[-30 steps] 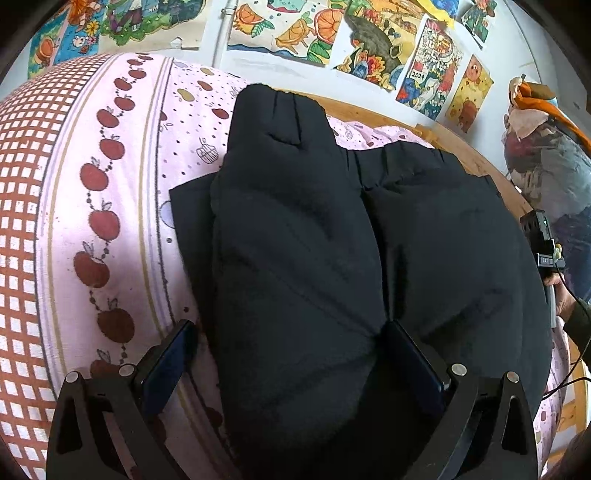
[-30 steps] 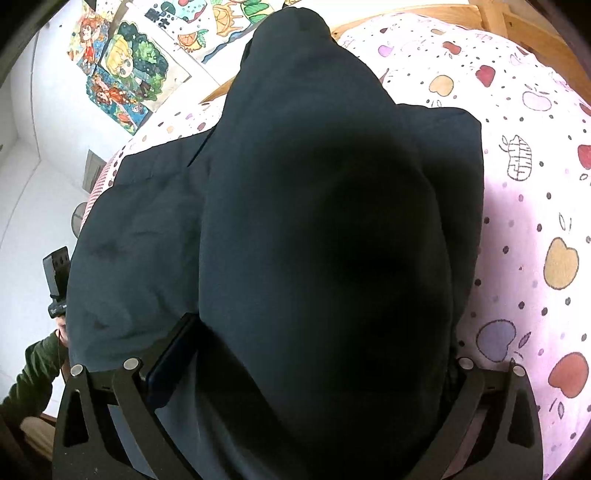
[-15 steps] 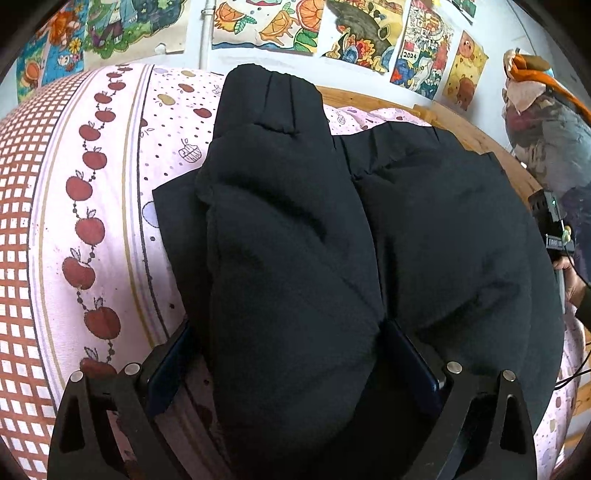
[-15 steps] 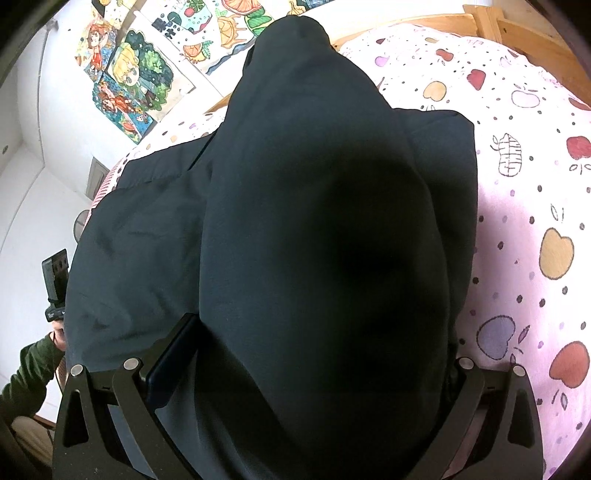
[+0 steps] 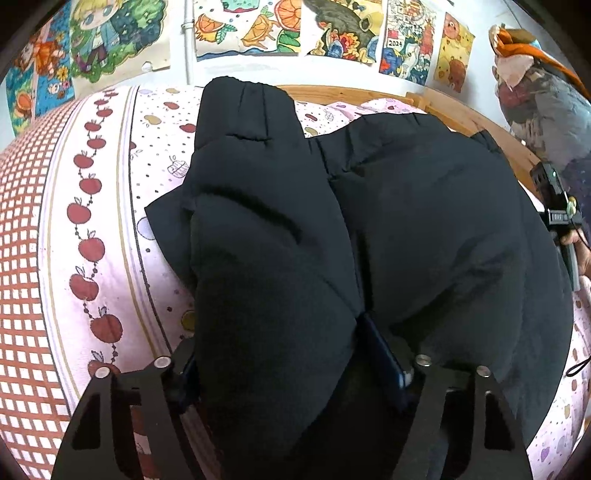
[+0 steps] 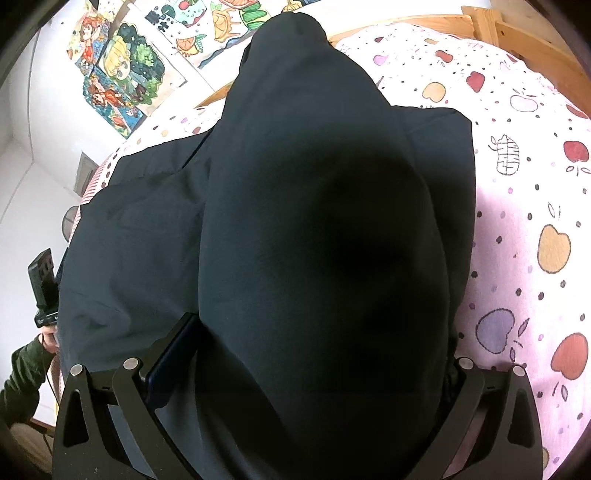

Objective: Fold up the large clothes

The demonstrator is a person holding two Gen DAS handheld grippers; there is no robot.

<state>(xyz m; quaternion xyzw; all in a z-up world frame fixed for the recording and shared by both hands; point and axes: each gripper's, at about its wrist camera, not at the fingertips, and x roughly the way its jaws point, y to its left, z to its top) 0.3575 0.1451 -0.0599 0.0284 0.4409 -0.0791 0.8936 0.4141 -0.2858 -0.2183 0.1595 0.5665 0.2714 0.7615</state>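
Note:
A large black padded jacket lies spread on the bed. In the left wrist view one sleeve runs from my left gripper toward the wall, its cuff at the far end. The left jaws have narrowed around the thick sleeve near the shoulder. In the right wrist view the other sleeve fills the frame and bulges between the wide-set jaws of my right gripper; the jacket body lies to its left. The right gripper's right fingertip is hidden by cloth.
The bed sheet is pink with apples and a red checked border. A wooden bed frame runs along the far side. Cartoon posters cover the wall. A pile of clothes stands at the right. The other gripper shows at each view's edge.
The left jaws have closed in noticeably on the sleeve. The left camera has moved forward and tilted up, showing more wall. The right view has shifted only slightly.

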